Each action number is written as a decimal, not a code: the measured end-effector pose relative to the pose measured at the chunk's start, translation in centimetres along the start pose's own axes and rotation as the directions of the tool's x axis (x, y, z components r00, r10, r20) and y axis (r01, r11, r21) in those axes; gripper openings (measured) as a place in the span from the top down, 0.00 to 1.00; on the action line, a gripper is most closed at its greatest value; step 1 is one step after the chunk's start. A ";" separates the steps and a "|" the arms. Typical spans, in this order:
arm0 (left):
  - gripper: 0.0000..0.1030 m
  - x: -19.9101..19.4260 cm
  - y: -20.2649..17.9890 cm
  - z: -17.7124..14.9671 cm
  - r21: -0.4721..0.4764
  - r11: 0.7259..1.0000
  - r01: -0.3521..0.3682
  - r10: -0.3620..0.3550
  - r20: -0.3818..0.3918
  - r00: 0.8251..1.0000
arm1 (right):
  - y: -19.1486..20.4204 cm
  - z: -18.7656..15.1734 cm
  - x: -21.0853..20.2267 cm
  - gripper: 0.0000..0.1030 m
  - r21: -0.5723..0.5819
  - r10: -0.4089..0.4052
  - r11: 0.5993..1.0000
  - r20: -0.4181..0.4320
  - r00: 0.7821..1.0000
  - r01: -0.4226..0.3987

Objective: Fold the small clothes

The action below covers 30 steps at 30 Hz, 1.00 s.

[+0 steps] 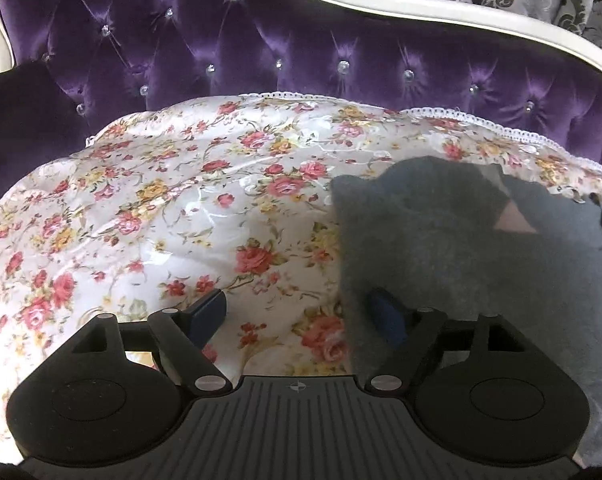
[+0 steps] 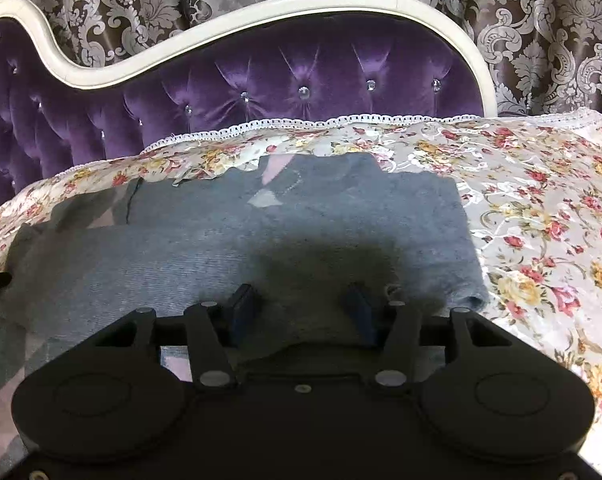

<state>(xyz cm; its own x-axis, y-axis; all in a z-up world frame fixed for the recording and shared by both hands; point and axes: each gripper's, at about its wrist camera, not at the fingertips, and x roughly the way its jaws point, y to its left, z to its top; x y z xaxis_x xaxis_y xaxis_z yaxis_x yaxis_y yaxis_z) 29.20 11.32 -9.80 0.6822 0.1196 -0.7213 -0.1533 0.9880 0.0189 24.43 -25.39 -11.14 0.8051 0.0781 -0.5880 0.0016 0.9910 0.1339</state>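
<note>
- A grey garment (image 2: 261,232) lies spread on the floral cover (image 2: 541,208) of the sofa; it sits toward the right half of the seat, its far edge near the cover's white lace trim (image 2: 277,125).
- The right gripper (image 2: 301,312) hangs low over the garment's near edge; its 2 blue pads (image 2: 243,300) stand well apart, jaws open, with grey cloth beneath and between them; a dark shadow falls on the cloth just ahead.
- The left gripper (image 1: 301,312) is open too; its left pad (image 1: 211,308) is over bare floral cover (image 1: 161,200), its right pad over the garment's (image 1: 441,248) left edge; whether it touches the cloth I cannot tell.
- Behind the seat rises the purple tufted back (image 1: 261,52) with crystal buttons and a cream frame (image 2: 261,12); a damask curtain (image 2: 541,40) hangs beyond.
</note>
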 end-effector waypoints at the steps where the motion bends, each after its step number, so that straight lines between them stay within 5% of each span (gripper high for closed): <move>1: 0.25 -0.8 0.1 0.0 -0.010 1.000 0.014 -0.014 -0.001 1.000 | 0.1 0.1 -0.1 0.41 -0.005 0.003 1.000 -0.001 1.000 -0.003; 4: 0.25 -4.0 1.1 -1.1 -0.055 0.993 0.109 -0.108 0.028 0.994 | -0.2 0.5 -1.7 0.39 0.031 0.037 0.999 0.018 0.999 -0.038; 6: 0.25 -6.2 1.6 -2.3 -0.075 0.976 0.206 -0.204 0.038 0.978 | -0.3 0.6 -4.0 0.28 0.036 0.067 0.997 0.058 0.996 -0.069; 10: 0.25 -10.0 2.1 -5.9 -0.072 0.943 0.325 -0.326 0.001 0.945 | -0.2 -0.1 -9.0 0.25 0.018 0.106 0.994 0.101 0.989 -0.109; 19: 0.25 -16.6 1.6 -15.1 0.033 0.939 0.342 -0.341 -0.042 0.939 | -0.8 -6.9 -17.9 0.24 0.086 0.172 0.980 0.064 0.983 -0.177; 30: 0.25 -20.0 0.8 -20.2 0.060 0.938 0.342 -0.342 -0.006 0.940 | -0.2 -13.3 -21.6 0.23 0.134 0.152 0.979 0.001 0.988 -0.151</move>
<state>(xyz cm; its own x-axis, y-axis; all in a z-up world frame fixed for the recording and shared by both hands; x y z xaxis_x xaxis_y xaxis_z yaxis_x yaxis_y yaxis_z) 1.00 7.73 -9.28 0.6894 -0.2265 -0.6881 0.1325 0.9733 -0.1875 -0.85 -25.82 -9.06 0.7968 0.2274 -0.5598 -0.0401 0.9443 0.3266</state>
